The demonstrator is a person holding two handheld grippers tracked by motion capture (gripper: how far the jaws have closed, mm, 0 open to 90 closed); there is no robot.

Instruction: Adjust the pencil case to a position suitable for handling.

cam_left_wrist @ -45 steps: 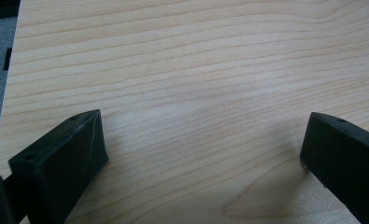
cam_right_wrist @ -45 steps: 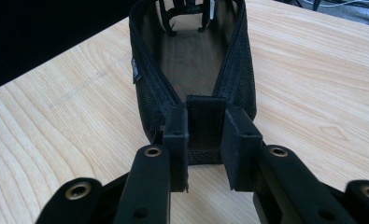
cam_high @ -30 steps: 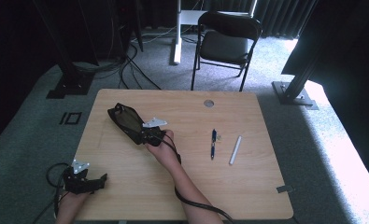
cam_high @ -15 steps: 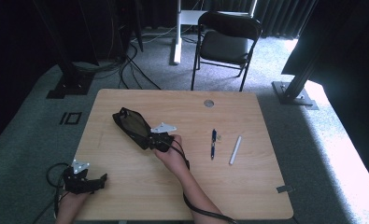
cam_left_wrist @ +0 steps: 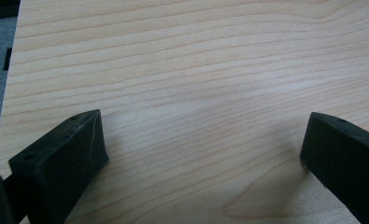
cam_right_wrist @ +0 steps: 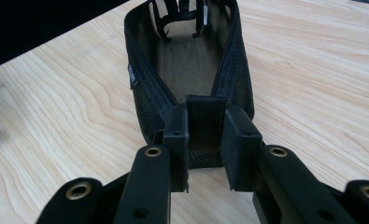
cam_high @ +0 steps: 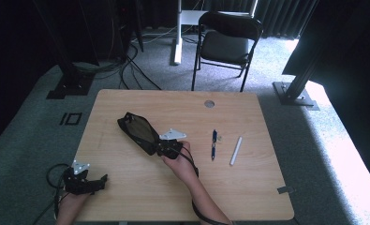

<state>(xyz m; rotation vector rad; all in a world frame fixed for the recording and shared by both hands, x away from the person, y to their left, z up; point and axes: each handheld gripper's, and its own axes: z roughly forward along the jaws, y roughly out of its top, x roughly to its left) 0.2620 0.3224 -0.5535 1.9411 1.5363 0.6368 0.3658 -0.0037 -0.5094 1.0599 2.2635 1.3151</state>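
Currently the mesh pencil pouch [cam_right_wrist: 191, 70] is clamped by its end tab in the right gripper [cam_right_wrist: 205, 140]; left gripper [cam_left_wrist: 196, 154] jaws apart over tabletop [cam_high: 248, 187]. Next: pen [cam_high: 213, 144] loaded.

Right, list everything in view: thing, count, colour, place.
mesh pouch: 1, black, open, left of table centre, its end tab gripped
pen: 1, dark blue, right of centre
white stick: 1, white, just right of the pen
table: 1, light wood, round grey cap near far edge
folding chair: 1, black, on carpet beyond the table
right gripper: 1, black, jaws closed on the mesh pouch's tab
left gripper: 1, black, jaws wide apart over the table's near left corner
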